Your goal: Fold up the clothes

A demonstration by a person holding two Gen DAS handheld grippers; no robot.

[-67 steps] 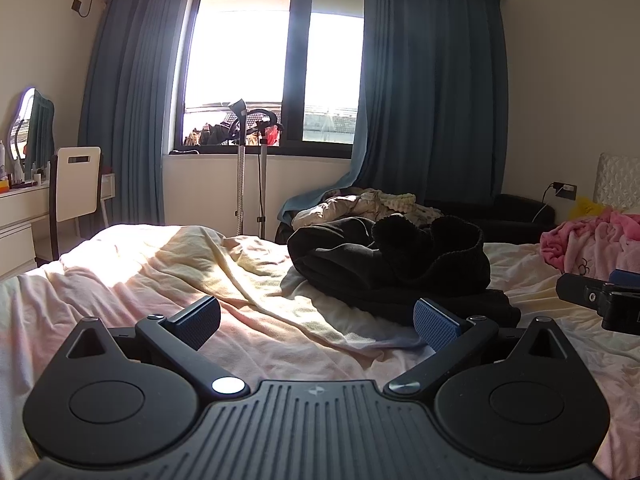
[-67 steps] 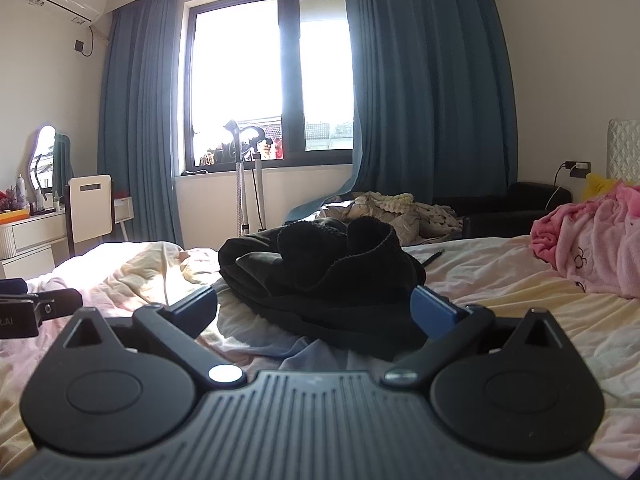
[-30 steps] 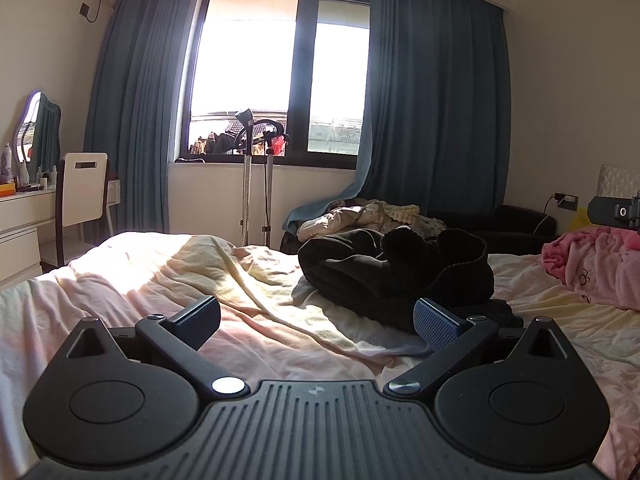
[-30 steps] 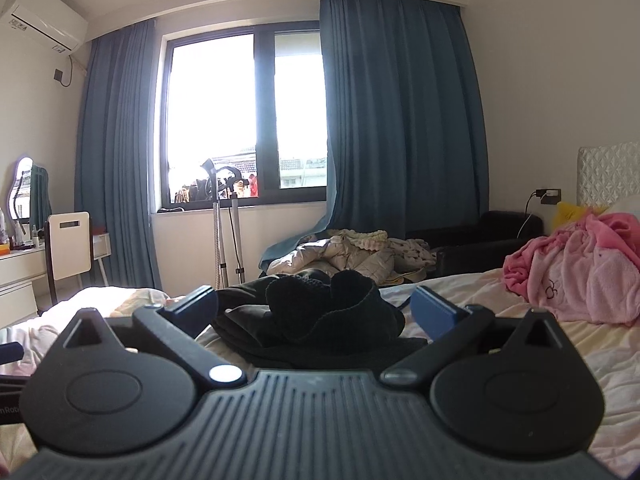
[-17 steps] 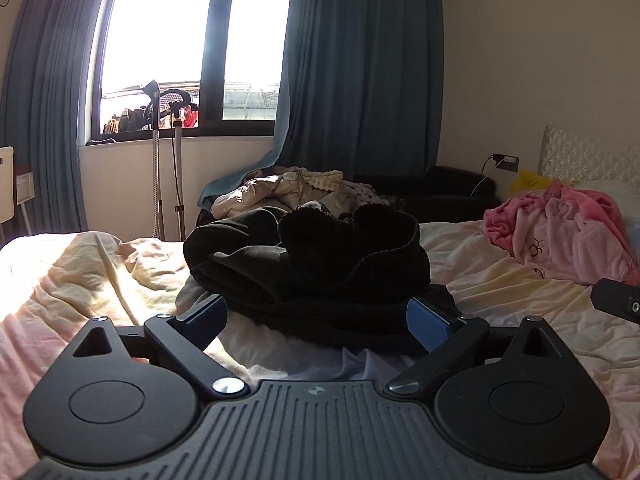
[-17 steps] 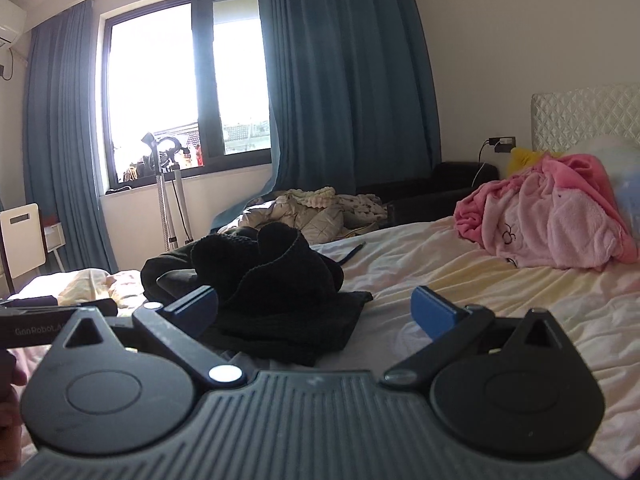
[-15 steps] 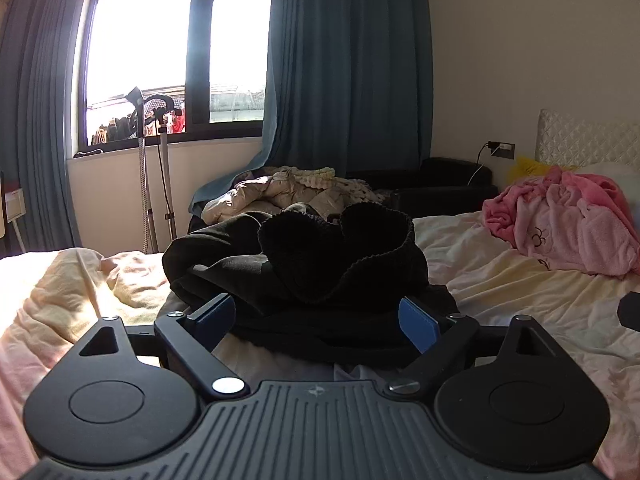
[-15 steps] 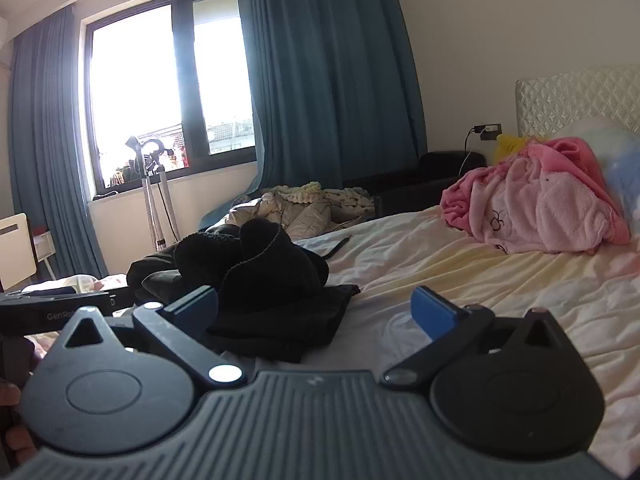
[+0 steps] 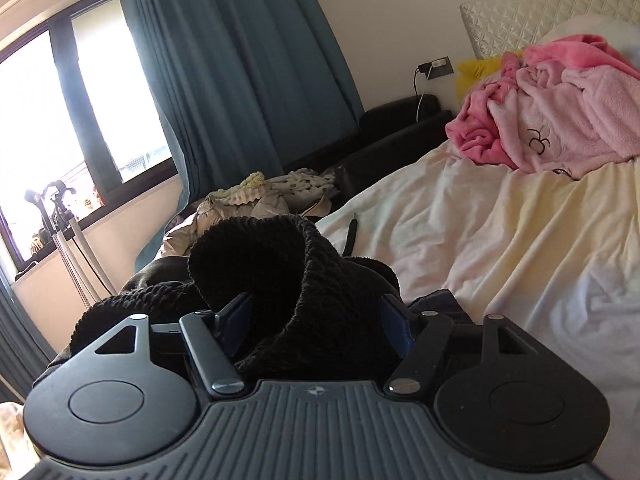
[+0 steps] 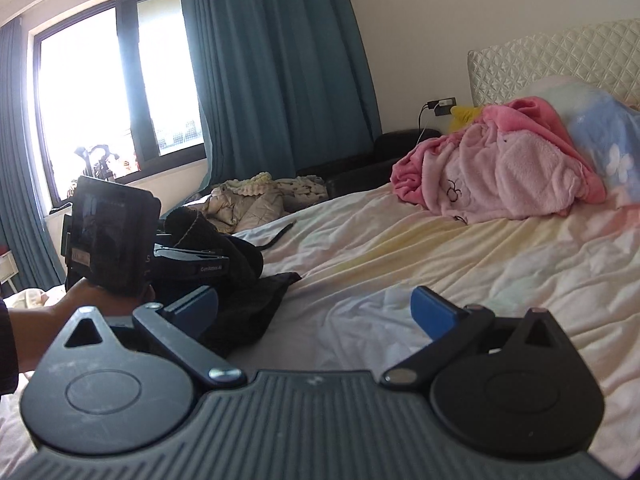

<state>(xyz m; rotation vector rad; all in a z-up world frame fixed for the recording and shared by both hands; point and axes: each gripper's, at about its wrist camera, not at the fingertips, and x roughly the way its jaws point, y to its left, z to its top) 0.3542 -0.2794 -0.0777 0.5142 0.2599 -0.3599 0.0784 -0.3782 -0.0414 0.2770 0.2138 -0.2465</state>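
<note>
A crumpled black knit garment (image 9: 280, 280) lies in a heap on the pale bed sheet (image 9: 500, 240). My left gripper (image 9: 316, 316) is open, and a thick fold of the garment sits between its blue pads without being clamped. In the right wrist view the garment (image 10: 236, 256) lies at the left, with the left gripper (image 10: 192, 260) and the hand holding it pushed into it. My right gripper (image 10: 316, 312) is open and empty above bare sheet, just right of the garment's flat edge.
A pink fleece garment (image 10: 500, 168) is piled by the quilted headboard (image 10: 560, 60), next to a blue pillow (image 10: 608, 140). A heap of beige clothes (image 10: 256, 196) lies on a black sofa beyond the bed. Blue curtains and a bright window stand behind.
Both grippers have moved forward and swung right. My left gripper has pushed into the black garment, so a fold now lies between its pads. My right gripper has come down near the sheet.
</note>
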